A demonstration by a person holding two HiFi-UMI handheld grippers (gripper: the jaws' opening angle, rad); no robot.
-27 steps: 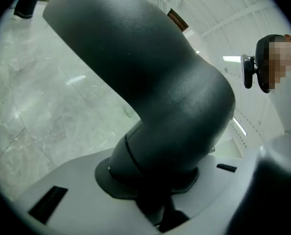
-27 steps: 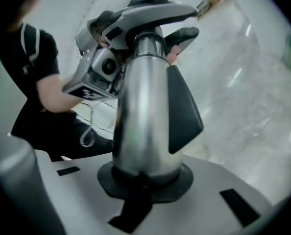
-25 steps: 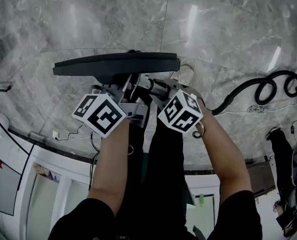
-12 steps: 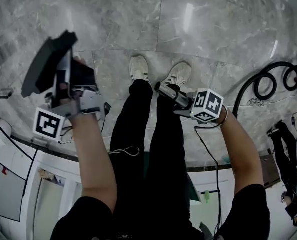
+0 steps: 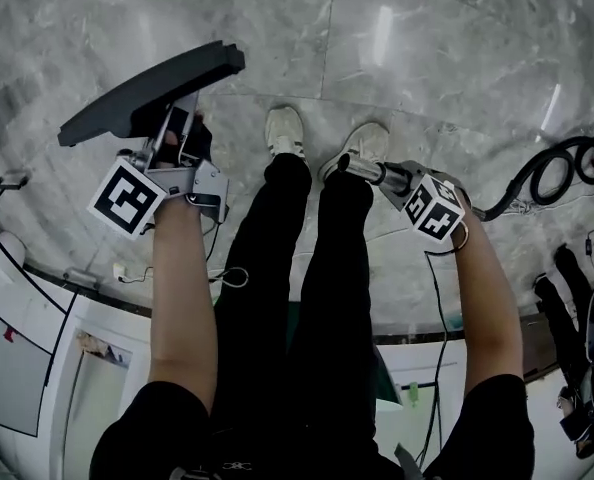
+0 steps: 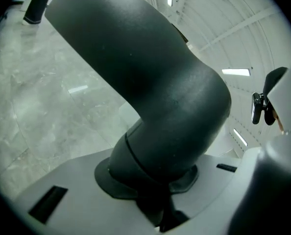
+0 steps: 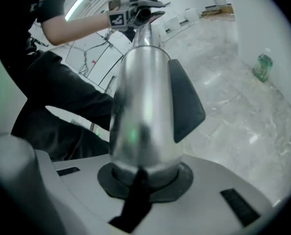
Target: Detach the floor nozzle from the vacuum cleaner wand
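Note:
The dark flat floor nozzle (image 5: 147, 93) hangs above the floor at the upper left, apart from the wand. My left gripper (image 5: 172, 133) is shut on its thick dark neck (image 6: 150, 106), which fills the left gripper view and sits clamped between the jaws of that gripper (image 6: 153, 180). The silver wand (image 5: 367, 171) is at the right, its free end towards the person's shoes. My right gripper (image 5: 402, 180) is shut on it. In the right gripper view the wand tube (image 7: 140, 121) with a black catch rises from the closed jaws of the right gripper (image 7: 143, 175).
The person's legs and white shoes (image 5: 282, 128) stand between the two grippers on grey marble floor. A black coiled hose (image 5: 547, 173) lies at the right. A green bottle (image 7: 264, 65) stands on the floor. White cabinets (image 5: 37, 368) run along the lower left.
A second ago nozzle and wand met in the middle with both grippers close together. Now they are apart: the left gripper has carried the nozzle left, the right gripper the wand right.

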